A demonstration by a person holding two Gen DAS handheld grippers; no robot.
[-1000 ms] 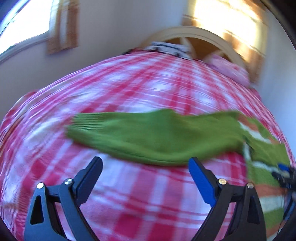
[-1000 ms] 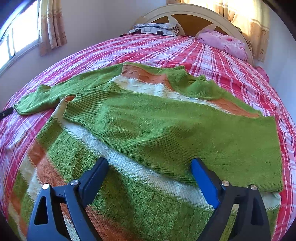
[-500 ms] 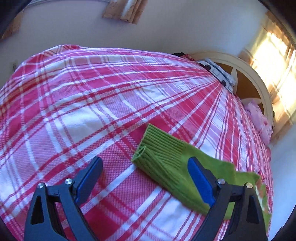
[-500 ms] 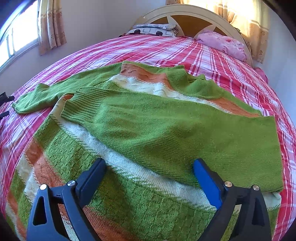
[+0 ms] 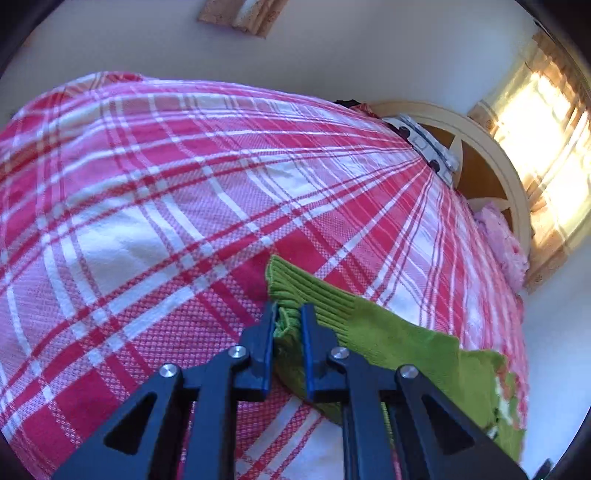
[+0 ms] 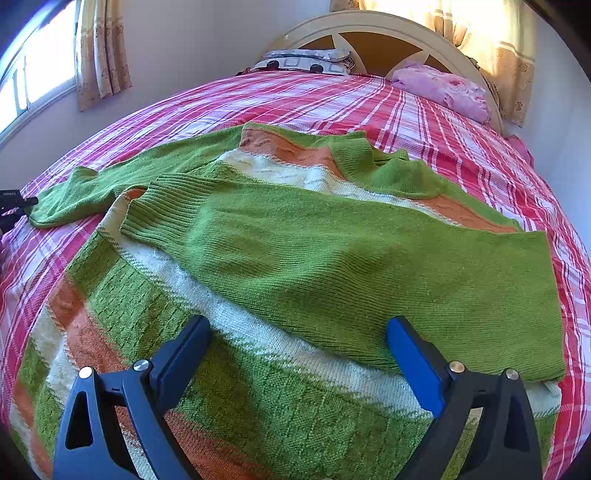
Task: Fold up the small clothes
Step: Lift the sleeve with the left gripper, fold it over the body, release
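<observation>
A green, white and orange striped knit sweater (image 6: 236, 332) lies flat on the bed. One green sleeve (image 6: 332, 254) is folded across its body. The other sleeve (image 6: 110, 184) stretches out to the left. My left gripper (image 5: 288, 314) is shut on the ribbed cuff (image 5: 303, 291) of that outstretched sleeve, low on the bedspread; it shows small at the left edge of the right wrist view (image 6: 14, 206). My right gripper (image 6: 299, 343) is open and empty, hovering over the sweater's lower body.
The bed has a red, pink and white plaid cover (image 5: 147, 206). A patterned pillow (image 6: 306, 59), a pink pillow (image 6: 443, 92) and a cream headboard (image 6: 373, 22) are at the far end. A wall and curtained window (image 6: 99, 51) run along the left side.
My left gripper moved to the sleeve cuff and closed on it. My right gripper stayed open and almost still over the sweater.
</observation>
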